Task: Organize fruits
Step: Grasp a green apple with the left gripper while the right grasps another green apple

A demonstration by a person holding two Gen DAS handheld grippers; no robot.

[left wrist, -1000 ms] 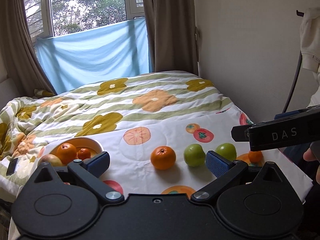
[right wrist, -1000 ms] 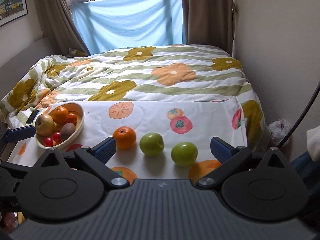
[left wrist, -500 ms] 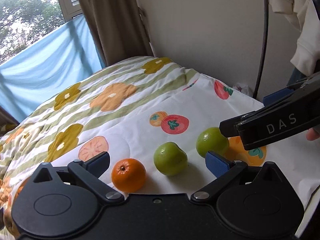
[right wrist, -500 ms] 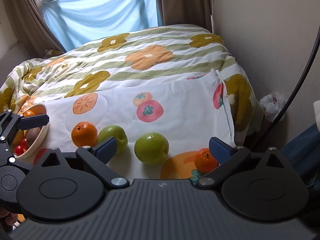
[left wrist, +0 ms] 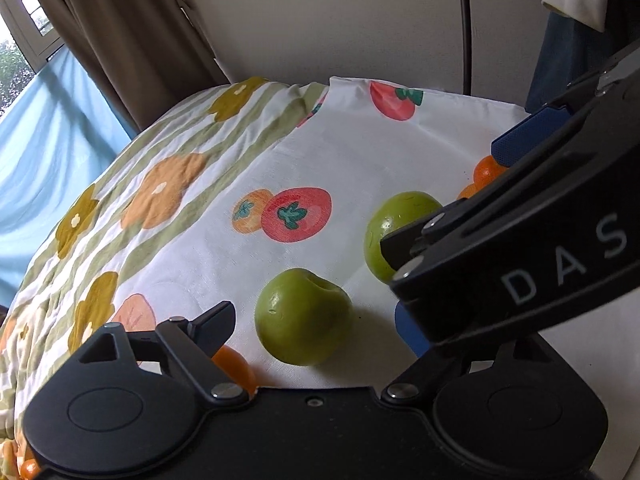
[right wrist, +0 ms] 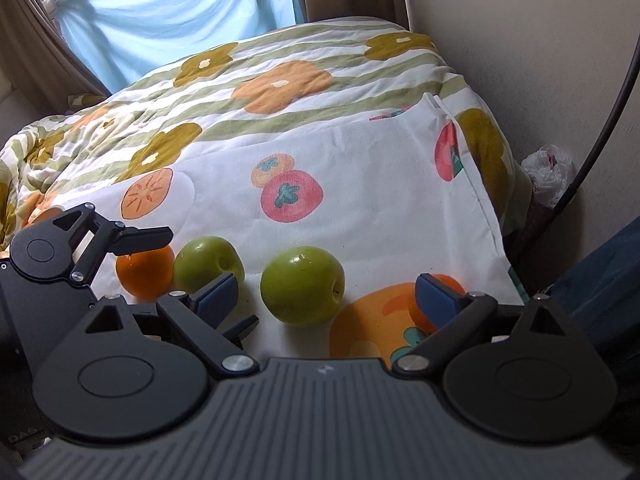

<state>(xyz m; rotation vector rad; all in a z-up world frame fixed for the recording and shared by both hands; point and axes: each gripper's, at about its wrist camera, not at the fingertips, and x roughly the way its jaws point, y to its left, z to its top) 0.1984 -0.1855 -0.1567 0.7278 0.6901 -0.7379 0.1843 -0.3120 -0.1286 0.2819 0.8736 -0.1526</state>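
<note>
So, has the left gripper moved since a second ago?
Yes. The left gripper has come down and rightward along the fruit row: the bowl has left its view, and its open tongs, just closing, now flank a green apple on the cloth.

The left gripper (left wrist: 312, 320) points steeply down, its jaws apart and just now closing, nothing pressed between them. The right gripper (right wrist: 326, 294) tilts down beside it, jaws spread wide, crossing over the left's right finger.
</note>
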